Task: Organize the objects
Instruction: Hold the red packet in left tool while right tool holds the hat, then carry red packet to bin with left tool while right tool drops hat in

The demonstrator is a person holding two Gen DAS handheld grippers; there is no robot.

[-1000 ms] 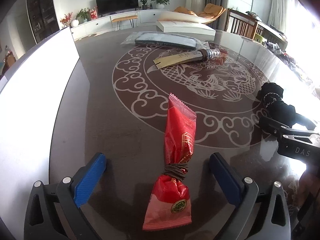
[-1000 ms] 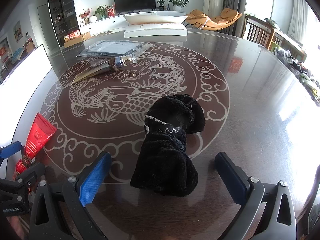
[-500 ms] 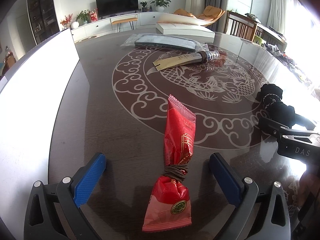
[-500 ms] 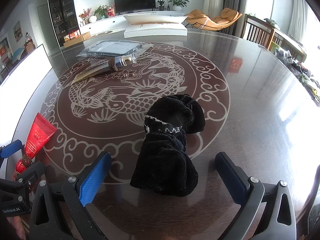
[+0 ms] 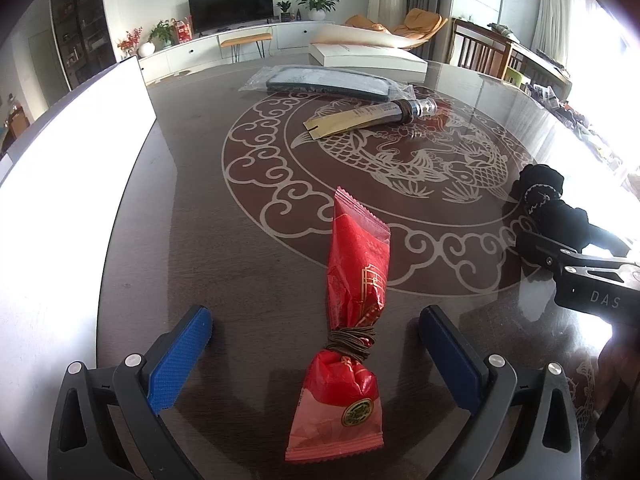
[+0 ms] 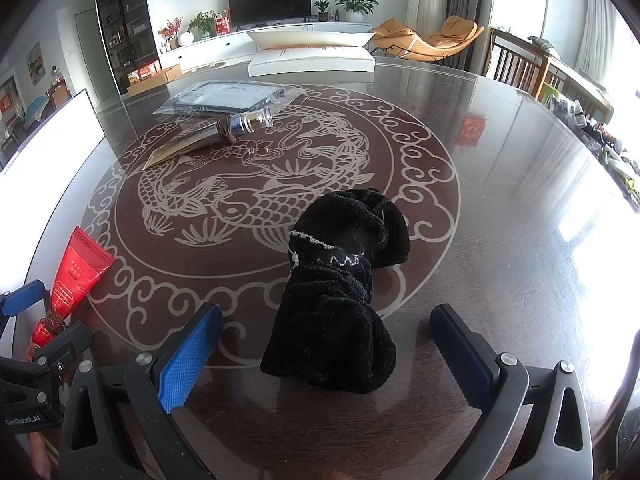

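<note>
A red snack packet, tied round its middle with a brown band, lies on the dark round table. My left gripper is open, its blue pads either side of the packet's lower end, not touching. A crumpled black cloth lies before my right gripper, which is open with pads apart around the cloth's near end. The packet also shows in the right wrist view, the cloth in the left wrist view.
A gold sachet with a banded small bottle and a clear bag holding a dark flat item lie at the far side. A white box stands behind them. A white board borders the left edge.
</note>
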